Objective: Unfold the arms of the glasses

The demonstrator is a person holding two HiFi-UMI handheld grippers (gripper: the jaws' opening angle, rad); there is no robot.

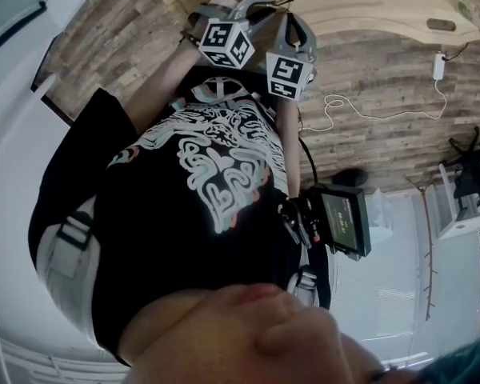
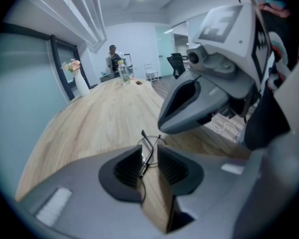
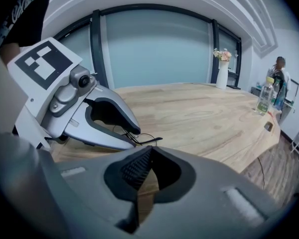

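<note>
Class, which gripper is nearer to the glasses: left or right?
Left. The glasses lie between the left gripper's slightly parted jaws. The right gripper hovers just beside them, jaws together and empty.

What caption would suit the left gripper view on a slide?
Left gripper with jaws slightly apart around wire glasses over a wooden table, right gripper shut alongside.

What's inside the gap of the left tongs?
Thin wire glasses, lying on the wooden table, run between the parted jaws of the left tongs. The tongs' body covers their nearer part.
</note>
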